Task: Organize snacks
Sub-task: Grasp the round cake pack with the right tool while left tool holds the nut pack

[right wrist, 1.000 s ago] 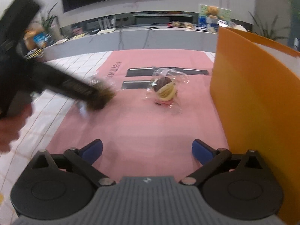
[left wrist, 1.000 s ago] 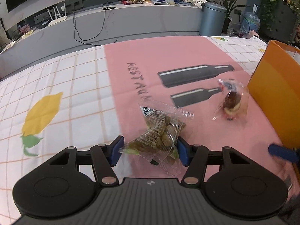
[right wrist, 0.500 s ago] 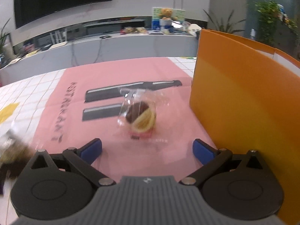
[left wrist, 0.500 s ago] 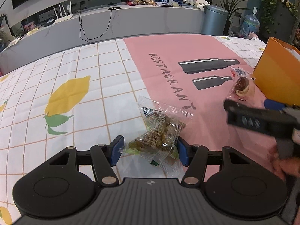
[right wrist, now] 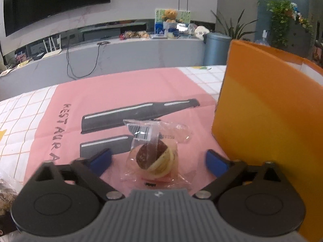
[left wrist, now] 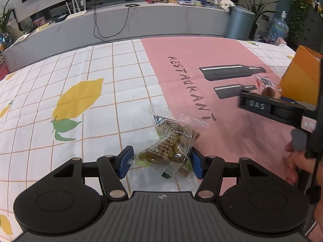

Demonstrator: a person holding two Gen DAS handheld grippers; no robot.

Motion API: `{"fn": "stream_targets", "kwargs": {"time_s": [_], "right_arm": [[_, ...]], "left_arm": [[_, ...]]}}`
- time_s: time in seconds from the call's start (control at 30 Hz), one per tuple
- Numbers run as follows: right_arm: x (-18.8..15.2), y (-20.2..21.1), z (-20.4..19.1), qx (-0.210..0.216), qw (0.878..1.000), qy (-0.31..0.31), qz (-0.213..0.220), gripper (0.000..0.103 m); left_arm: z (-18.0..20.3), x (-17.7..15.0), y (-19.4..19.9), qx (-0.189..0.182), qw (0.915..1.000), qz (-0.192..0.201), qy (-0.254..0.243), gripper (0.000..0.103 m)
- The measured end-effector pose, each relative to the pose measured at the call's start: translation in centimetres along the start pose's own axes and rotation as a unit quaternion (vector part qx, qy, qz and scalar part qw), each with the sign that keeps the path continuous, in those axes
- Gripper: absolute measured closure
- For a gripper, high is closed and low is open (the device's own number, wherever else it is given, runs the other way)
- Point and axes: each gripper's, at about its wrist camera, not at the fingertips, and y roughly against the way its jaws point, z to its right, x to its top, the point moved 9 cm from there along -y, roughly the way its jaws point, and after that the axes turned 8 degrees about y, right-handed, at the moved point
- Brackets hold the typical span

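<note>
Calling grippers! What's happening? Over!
Left gripper shut on nut packet. Right gripper closing around wrapped cake, not touching. Orange box beside, clear.

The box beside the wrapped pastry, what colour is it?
The box is plain orange; the right wrist view shows it best.

Living room, wall television point(right wrist: 54, 4), long media counter point(right wrist: 125, 54), router point(right wrist: 52, 49), houseplants point(right wrist: 282, 18)

I see crinkled, glossy clear plastic wrapping the nut packet point(left wrist: 171, 145) and the cake packet point(right wrist: 155, 153), lying on a creased matt cloth point(left wrist: 113, 84) beside a smooth matt orange box point(right wrist: 268, 113).
</note>
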Motion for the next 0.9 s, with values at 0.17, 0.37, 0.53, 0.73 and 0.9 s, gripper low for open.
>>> {"fn": "stream_targets", "kwargs": {"time_s": [0.17, 0.37, 0.53, 0.73, 0.9], "right_arm": [[0.1, 0.3, 0.4, -0.007, 1.000, -0.006, 0.008, 0.060], [0.0, 0.4, 0.9, 0.005, 1.000, -0.017, 0.013, 0.064], [-0.3, 0.8, 1.5, 0.018, 0.999, -0.025, 0.017, 0.065], [-1.0, 2.1, 1.8, 0.044, 0.998, -0.026, 0.029, 0.065], [-2.6, 5.6, 1.3, 0.073, 0.995, 0.012, 0.060, 0.065]], "left_arm": [[-0.1, 0.0, 0.0, 0.002, 1.0000, 0.003, 0.002, 0.035], [0.0, -0.1, 0.1, 0.002, 1.0000, 0.003, 0.002, 0.035], [0.0, 0.0, 0.1, 0.005, 1.0000, -0.001, 0.002, 0.035], [-0.1, -0.1, 0.3, 0.010, 0.9999, 0.004, 0.009, 0.035], [-0.4, -0.2, 0.5, 0.001, 0.9999, 0.004, 0.013, 0.036]]}}
